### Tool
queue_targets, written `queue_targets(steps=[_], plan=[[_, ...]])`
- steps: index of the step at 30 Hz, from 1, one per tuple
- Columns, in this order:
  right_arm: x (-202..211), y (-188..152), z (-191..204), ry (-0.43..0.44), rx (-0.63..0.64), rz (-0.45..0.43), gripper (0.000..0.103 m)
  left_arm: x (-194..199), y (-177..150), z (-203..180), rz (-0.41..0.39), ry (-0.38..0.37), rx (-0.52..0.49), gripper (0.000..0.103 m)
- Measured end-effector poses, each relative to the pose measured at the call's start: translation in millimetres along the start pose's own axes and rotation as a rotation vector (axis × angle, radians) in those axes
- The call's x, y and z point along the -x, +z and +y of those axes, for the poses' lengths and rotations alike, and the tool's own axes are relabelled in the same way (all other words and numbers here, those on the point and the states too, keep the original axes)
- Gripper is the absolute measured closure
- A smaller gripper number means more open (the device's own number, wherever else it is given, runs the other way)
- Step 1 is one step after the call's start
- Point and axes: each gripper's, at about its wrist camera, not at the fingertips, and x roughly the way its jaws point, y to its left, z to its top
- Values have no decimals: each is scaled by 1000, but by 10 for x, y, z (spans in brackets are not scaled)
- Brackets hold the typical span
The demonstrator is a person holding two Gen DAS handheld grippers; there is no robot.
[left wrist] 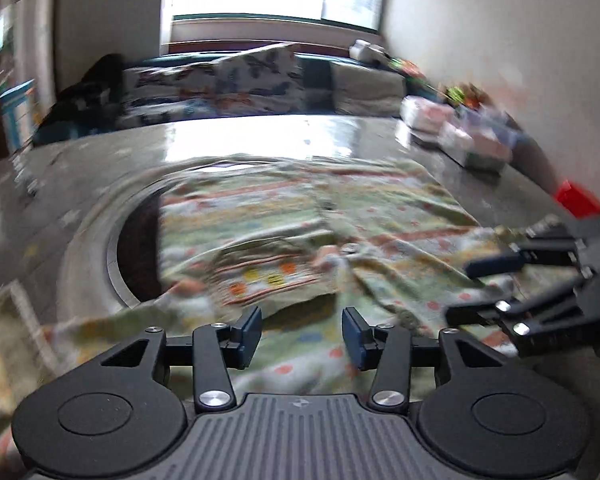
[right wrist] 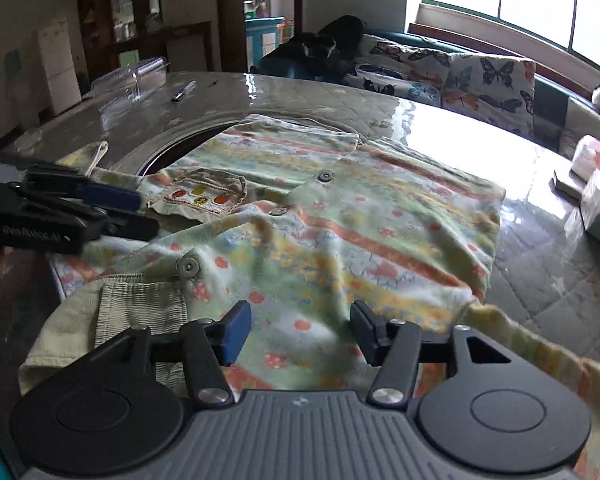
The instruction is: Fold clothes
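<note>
A small striped green, orange and yellow garment with buttons and a chest pocket lies spread on the glossy table; it also shows, blurred, in the left wrist view. My left gripper is open just above the garment's near edge, holding nothing. My right gripper is open over the garment near its ribbed collar, holding nothing. Each gripper appears in the other's view: the right one at the right edge, the left one at the left edge.
A round dark opening in the table lies partly under the garment. Boxes and a red object stand at the table's right. A pen and clear plastic box lie far left. A butterfly-print sofa stands behind.
</note>
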Motion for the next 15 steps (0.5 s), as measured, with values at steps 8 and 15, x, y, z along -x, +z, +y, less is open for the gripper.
queue_targets(steps=[8,15], plan=[[-14,-6,5,2,-16,-8,33,242,-185,570,-17,77,170,55],[-38,-19,-5,14,-27,-12,26,405,-299,915,-64,250,239,45]])
